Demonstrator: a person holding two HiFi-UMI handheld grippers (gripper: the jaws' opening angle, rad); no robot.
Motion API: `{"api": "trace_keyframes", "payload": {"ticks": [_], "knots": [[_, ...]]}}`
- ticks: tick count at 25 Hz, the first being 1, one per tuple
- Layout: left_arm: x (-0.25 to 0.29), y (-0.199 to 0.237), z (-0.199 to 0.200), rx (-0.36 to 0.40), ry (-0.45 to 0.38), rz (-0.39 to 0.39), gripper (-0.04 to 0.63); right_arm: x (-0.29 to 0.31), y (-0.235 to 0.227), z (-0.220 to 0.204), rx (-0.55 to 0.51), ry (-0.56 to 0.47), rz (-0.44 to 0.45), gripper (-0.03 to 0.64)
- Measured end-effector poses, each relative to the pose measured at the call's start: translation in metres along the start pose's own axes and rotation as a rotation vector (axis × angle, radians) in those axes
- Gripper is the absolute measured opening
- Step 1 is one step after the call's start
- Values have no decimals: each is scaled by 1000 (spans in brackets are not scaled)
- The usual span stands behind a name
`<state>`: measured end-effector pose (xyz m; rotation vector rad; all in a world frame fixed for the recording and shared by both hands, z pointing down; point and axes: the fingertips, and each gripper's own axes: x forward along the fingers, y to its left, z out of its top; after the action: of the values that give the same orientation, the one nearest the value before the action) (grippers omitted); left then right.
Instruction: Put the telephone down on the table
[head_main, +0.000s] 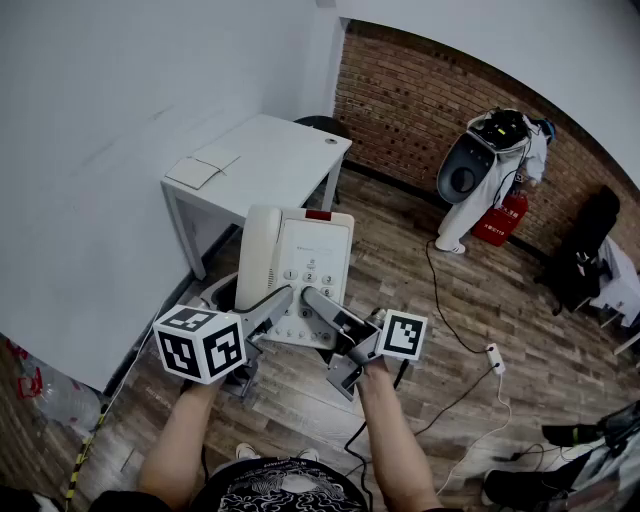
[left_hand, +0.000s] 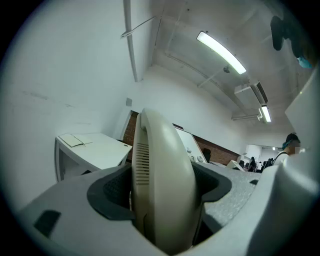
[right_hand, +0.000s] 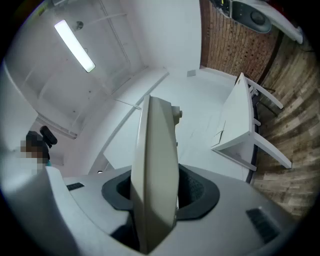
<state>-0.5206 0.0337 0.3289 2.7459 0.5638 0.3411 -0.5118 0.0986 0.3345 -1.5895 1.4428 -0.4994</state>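
The telephone (head_main: 300, 265) is held in the air, clear of the table (head_main: 270, 150) and near its front edge. The left gripper (head_main: 268, 305) is clamped on the handset (left_hand: 160, 185). The right gripper (head_main: 322, 308) is clamped on the telephone's lower edge.

The telephone (head_main: 305, 262) sits between the left gripper (head_main: 268, 308) at its 7 o'clock and the right gripper (head_main: 325, 308) at 5; the table (head_main: 275, 155) stands beyond at 11.
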Motion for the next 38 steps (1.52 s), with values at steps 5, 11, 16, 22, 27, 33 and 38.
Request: {"api": "trace_keyframes", "payload": {"ticks": [5, 11, 16, 22, 27, 33, 38], "knots": [[3, 1, -3, -1, 6, -1, 371, -2, -3, 0, 8, -4, 1, 183], [2, 3, -4, 3, 14, 5, 371, 0, -6, -2, 12, -6, 6, 183], [26, -16, -12, -1, 21, 1, 368, -25, -13, 15, 17, -10, -1, 182], [79, -65, -18, 15, 42, 6, 367, -80, -22, 61, 37, -26, 11, 183], [102, -68, -21, 26, 54, -2, 367, -90, -36, 77, 38, -46, 14, 183], [143, -45, -18, 25, 70, -20, 367, -79, -71, 104, 38, -61, 1, 183], [208, 7, 12, -1, 94, -42, 367, -35, -120, 160, 52, -70, -34, 183]]}}
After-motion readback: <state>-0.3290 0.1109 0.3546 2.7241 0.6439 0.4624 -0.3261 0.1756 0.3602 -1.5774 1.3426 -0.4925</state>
